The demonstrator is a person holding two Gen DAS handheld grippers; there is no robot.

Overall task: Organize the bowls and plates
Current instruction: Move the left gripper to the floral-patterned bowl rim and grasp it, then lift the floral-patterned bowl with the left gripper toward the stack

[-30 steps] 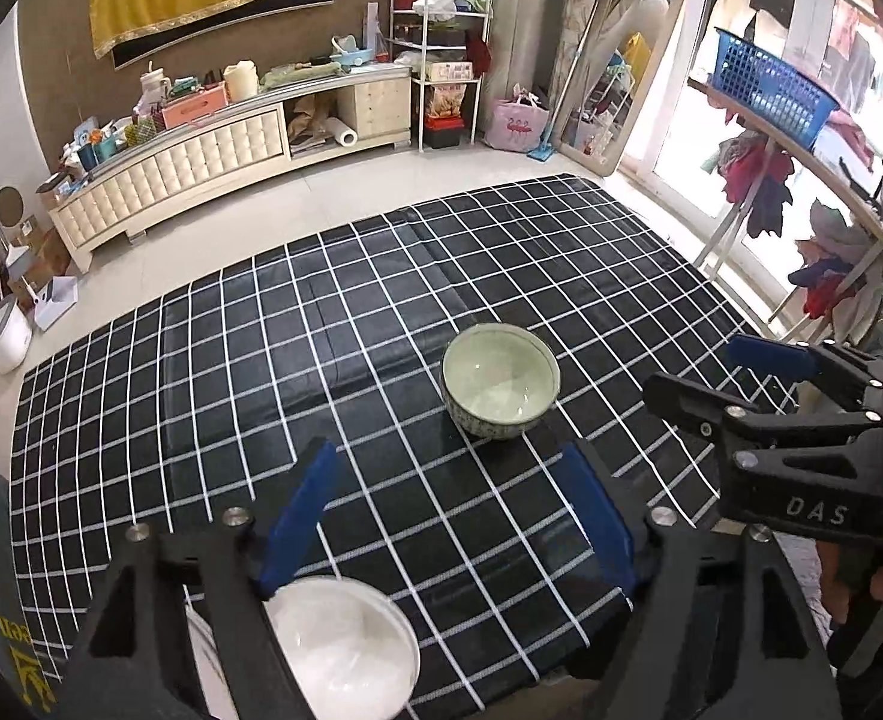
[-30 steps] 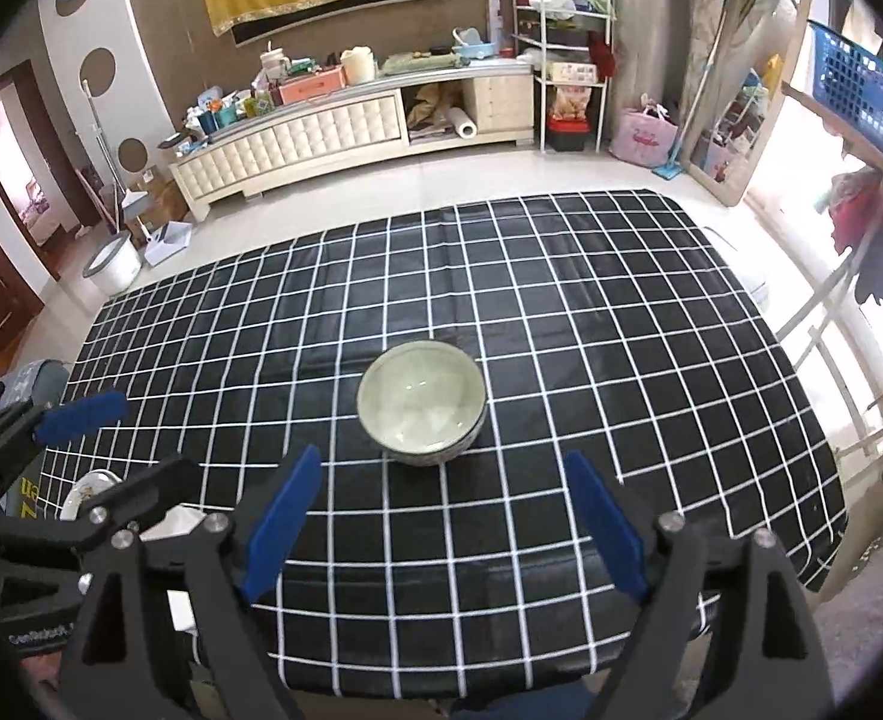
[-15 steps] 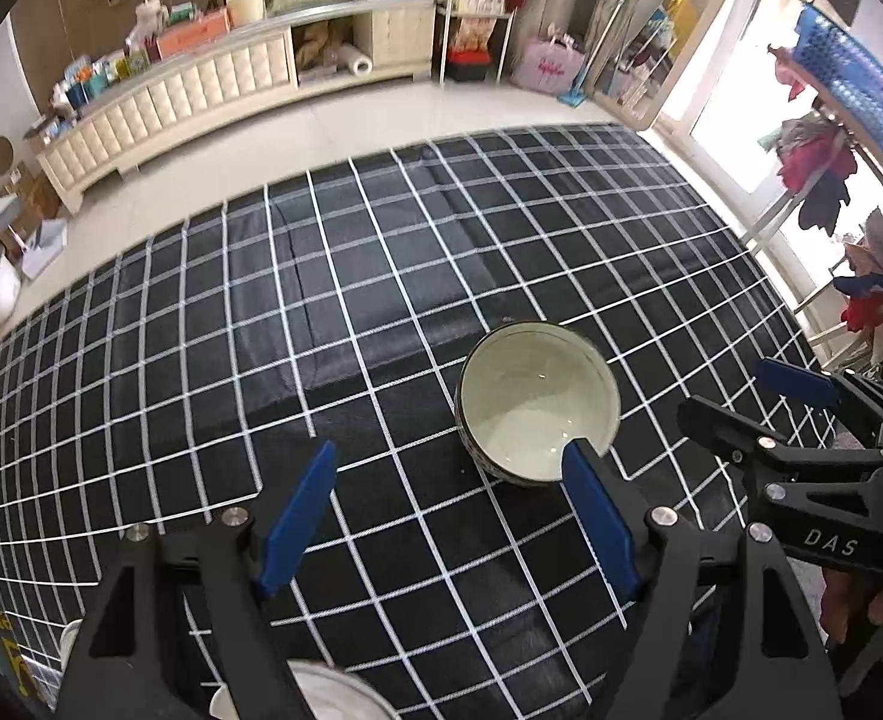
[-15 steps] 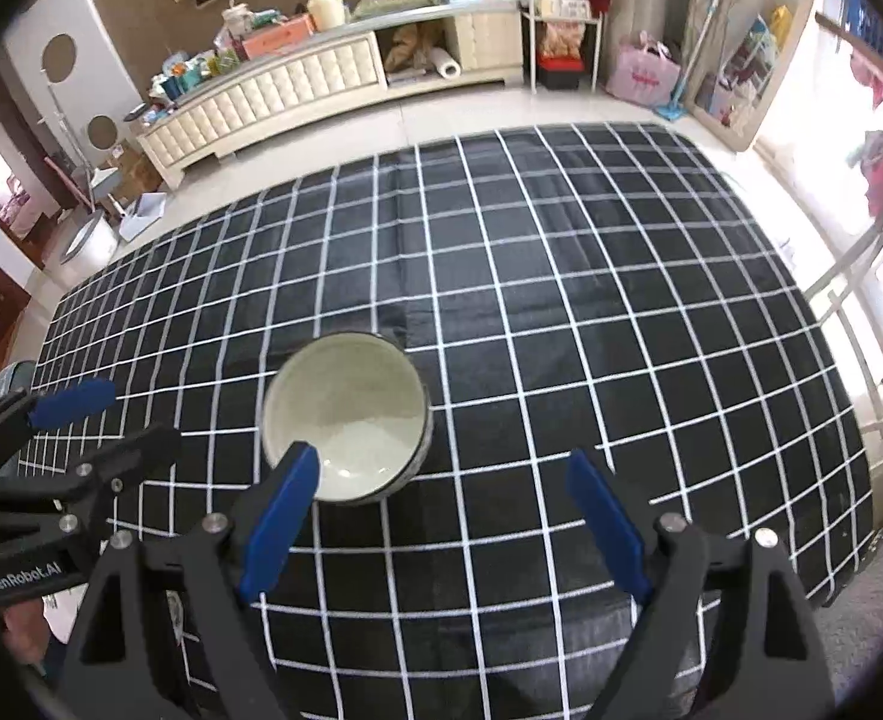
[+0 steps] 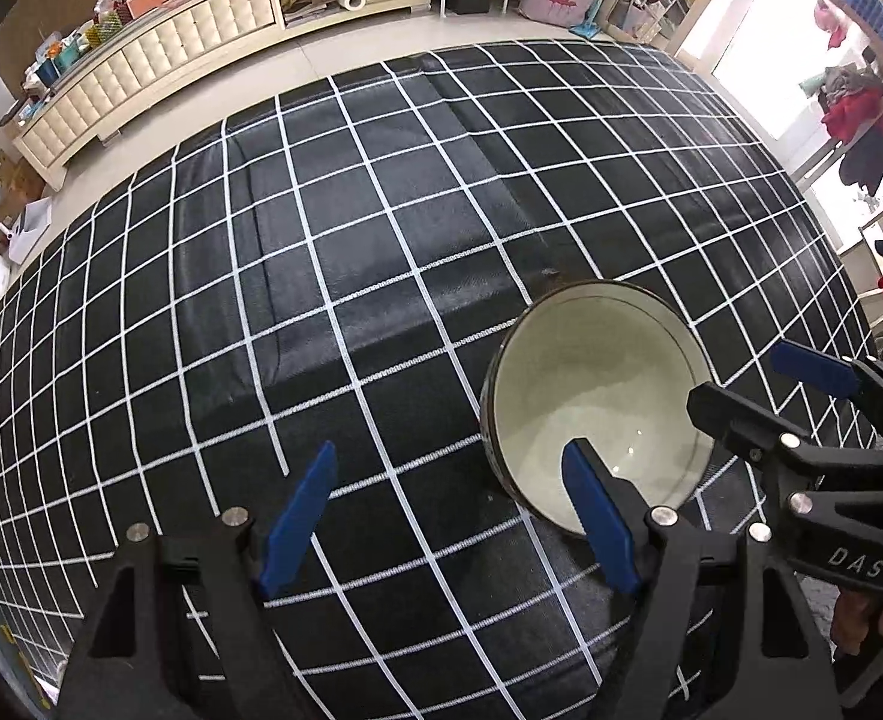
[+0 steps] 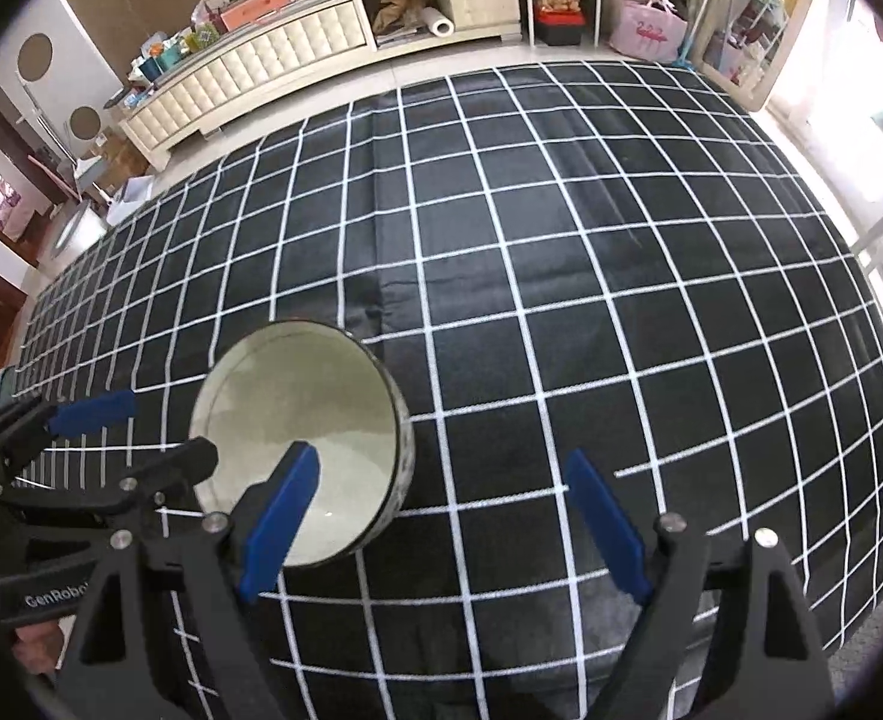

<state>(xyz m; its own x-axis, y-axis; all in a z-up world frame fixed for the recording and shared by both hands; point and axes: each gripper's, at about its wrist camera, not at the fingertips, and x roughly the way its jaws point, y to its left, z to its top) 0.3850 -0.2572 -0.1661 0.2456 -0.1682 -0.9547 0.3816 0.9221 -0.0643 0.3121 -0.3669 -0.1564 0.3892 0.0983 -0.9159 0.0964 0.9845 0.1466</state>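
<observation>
Pale-green bowl sits near the checked cloth's front edge.

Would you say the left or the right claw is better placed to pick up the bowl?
Hard to call; slightly the left claw. Both are open, each with one finger over the bowl. The right claw mirrors it.
</observation>
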